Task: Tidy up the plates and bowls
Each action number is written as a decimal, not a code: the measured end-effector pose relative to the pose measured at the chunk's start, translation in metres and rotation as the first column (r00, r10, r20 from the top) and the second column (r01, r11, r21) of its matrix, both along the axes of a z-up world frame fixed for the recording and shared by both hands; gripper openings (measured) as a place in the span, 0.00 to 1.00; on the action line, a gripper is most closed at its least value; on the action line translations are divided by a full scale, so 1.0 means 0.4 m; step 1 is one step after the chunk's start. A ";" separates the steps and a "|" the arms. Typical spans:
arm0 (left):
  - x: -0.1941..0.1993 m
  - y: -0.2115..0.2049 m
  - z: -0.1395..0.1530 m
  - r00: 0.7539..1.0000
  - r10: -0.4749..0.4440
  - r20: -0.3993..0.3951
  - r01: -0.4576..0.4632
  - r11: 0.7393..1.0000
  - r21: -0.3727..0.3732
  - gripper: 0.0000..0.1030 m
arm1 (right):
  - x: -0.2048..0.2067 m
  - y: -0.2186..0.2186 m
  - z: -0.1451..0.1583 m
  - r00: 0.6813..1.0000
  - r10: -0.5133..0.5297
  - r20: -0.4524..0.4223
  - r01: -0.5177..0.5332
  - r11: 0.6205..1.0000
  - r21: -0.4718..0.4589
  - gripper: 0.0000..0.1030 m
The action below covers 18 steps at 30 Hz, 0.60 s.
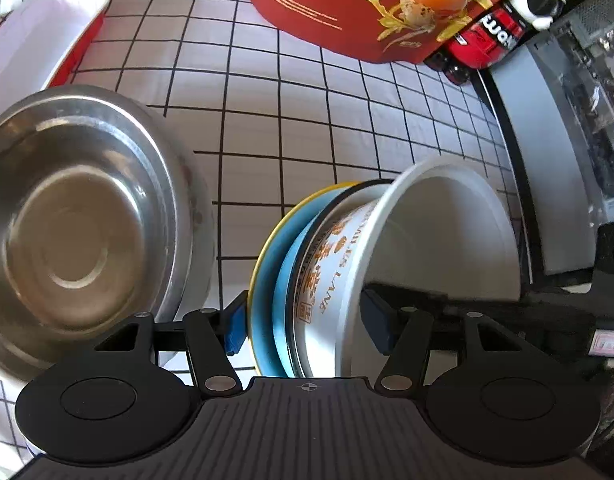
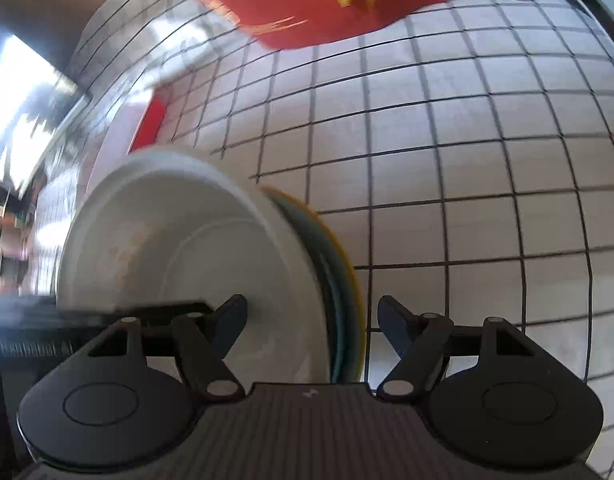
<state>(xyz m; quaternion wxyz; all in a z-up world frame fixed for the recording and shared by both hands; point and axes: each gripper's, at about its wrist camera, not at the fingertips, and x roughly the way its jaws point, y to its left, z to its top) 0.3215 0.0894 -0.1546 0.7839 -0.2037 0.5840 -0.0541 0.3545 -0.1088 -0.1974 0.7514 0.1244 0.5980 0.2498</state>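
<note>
a white paper bowl with orange print (image 1: 347,264), tipped on its side, and the blue plate with a yellow rim (image 1: 267,280) pressed against its base stand on edge between the blue-padded fingers of the left gripper (image 1: 303,324) over a white tablecloth with a black grid (image 1: 291,120). the left pad sits just beside the plate's yellow rim and the right pad reaches into the bowl's mouth; the jaws stand wide, and whether the pads press on the stack cannot be told. to the left, a round stainless steel bowl (image 1: 79,224) rests upright on the cloth, with a white tray with a red side (image 1: 47,36) beyond it. at the far edge lie a red printed box with gold leaves (image 1: 347,8) and dark bottles with red labels (image 1: 487,36).

from the right wrist camera, the same white bowl (image 2: 195,264) shows its open inside and the blue plate (image 2: 343,300) its thin edge, both blurred. the right gripper (image 2: 311,324) straddles them with its jaws apart: the left finger lies at the bowl's inside, while the right finger stands clear of the plate's rim, over bare cloth (image 2: 467,200). the red box (image 2: 319,4) fills the top of that view.
</note>
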 end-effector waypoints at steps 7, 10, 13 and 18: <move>0.003 -0.003 0.004 1.000 -0.005 0.020 0.005 1.000 -0.003 0.61 | 0.007 0.006 -0.001 0.999 -0.013 -0.033 0.013 1.000 0.006 0.71; 0.001 -0.009 0.007 0.999 -0.023 0.030 0.023 1.000 0.006 0.61 | 0.012 0.005 -0.006 0.999 -0.003 -0.053 0.004 1.000 0.021 0.70; 0.000 -0.006 0.000 1.000 -0.019 0.019 0.019 1.000 -0.005 0.63 | 0.012 0.010 -0.004 0.999 0.011 -0.052 -0.010 1.000 0.021 0.67; 0.019 0.012 -0.009 0.999 -0.009 -0.033 0.007 0.999 -0.050 0.63 | 0.024 0.017 -0.005 0.996 0.021 -0.082 -0.019 1.000 0.019 0.67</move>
